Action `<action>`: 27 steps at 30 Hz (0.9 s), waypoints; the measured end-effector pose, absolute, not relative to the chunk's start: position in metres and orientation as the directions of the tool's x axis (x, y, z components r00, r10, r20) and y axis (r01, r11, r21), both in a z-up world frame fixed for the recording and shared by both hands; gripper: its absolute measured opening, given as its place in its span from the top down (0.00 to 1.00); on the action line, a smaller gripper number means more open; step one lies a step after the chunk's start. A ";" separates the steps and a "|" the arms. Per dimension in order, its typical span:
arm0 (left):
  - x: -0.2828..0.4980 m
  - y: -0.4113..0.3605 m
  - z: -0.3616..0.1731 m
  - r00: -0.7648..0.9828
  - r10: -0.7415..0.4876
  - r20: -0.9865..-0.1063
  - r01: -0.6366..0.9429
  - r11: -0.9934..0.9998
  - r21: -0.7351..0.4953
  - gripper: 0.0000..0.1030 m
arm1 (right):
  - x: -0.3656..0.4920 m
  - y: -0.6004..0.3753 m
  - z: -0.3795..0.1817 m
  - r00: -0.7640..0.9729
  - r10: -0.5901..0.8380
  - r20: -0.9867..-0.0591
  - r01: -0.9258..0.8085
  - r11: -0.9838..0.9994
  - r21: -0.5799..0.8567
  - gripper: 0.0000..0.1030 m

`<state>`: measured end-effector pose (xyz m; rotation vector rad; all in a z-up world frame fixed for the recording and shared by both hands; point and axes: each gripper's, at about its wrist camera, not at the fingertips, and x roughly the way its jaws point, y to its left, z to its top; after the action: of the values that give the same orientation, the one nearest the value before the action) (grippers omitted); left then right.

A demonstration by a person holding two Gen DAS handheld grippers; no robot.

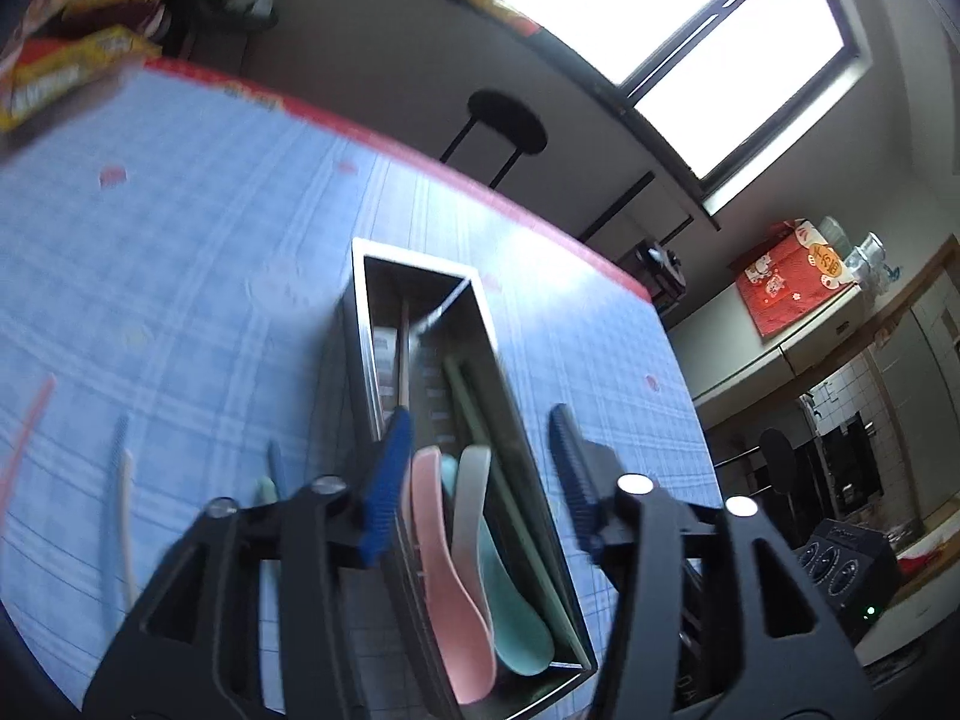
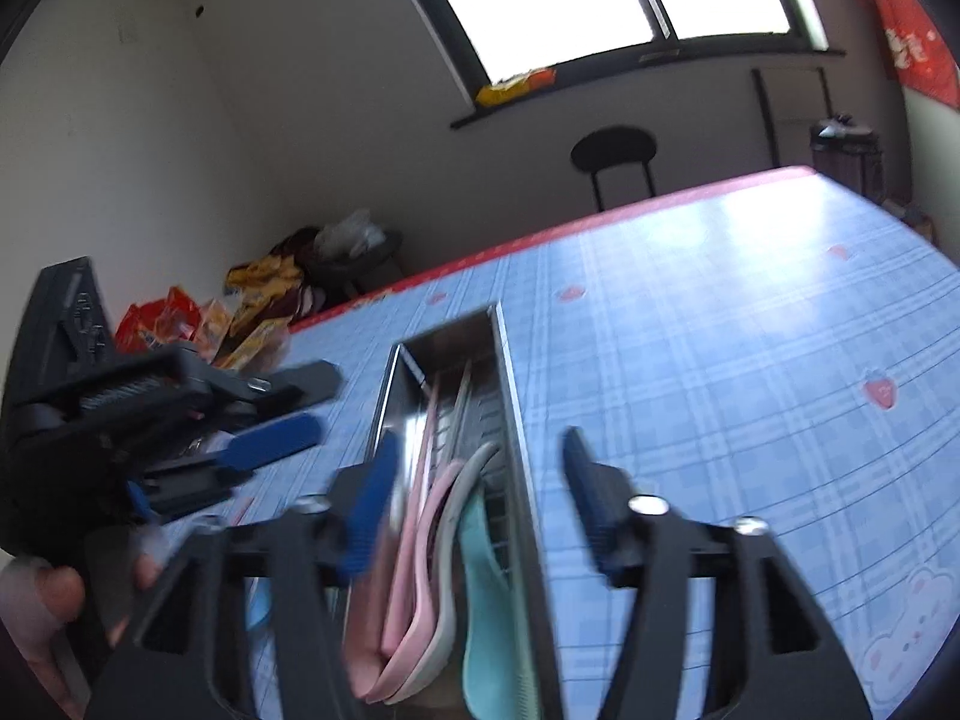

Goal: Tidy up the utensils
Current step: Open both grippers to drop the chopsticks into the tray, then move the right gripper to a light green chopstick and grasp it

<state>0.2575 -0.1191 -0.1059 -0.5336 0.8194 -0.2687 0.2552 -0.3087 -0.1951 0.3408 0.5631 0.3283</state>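
A long steel utensil box [image 1: 480, 324] [image 2: 510, 372] stands on the blue checked tablecloth and holds pink [image 1: 444, 552] [image 2: 414, 588], grey and teal spoons [image 1: 516, 618] [image 2: 486, 612] plus chopsticks. My left gripper [image 1: 480, 444] is open and empty, its blue fingers on either side of the box's near end. My right gripper [image 2: 480, 468] is open and empty, also straddling the box. The left gripper also shows at the left of the right wrist view [image 2: 264, 444]. Loose utensils lie on the cloth left of the box: a pink one [image 1: 24, 444], a white one [image 1: 126, 516], a blue one [image 1: 117, 468].
Snack packets [image 1: 66, 66] [image 2: 198, 324] sit at the table's far left corner. The table has a red far edge [image 1: 420, 150]. A black stool [image 1: 507, 120] [image 2: 615, 156] stands beyond it under the window. An open stretch of cloth [image 2: 750, 360] lies right of the box.
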 end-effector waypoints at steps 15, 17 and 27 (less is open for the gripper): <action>0.158 -0.027 -0.047 0.807 -0.203 -0.554 0.136 0.978 -0.160 0.06 | 0.229 -0.303 -0.172 0.850 0.398 -0.344 -0.269 0.891 0.365 0.06; 0.141 -0.005 -0.047 0.810 -0.182 -0.558 0.129 0.983 -0.133 0.06 | 0.224 -0.294 -0.170 0.850 0.386 -0.359 -0.269 0.903 0.334 0.06; 0.084 0.069 -0.071 0.807 -0.168 -0.566 0.165 0.985 -0.058 0.06 | 0.175 -0.239 -0.174 0.807 0.392 -0.441 -0.335 0.920 0.205 0.06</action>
<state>0.0840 0.0686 -0.0713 -0.0064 0.6060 -0.1781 0.1746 -0.2387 -0.1740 0.1201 0.4967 0.3897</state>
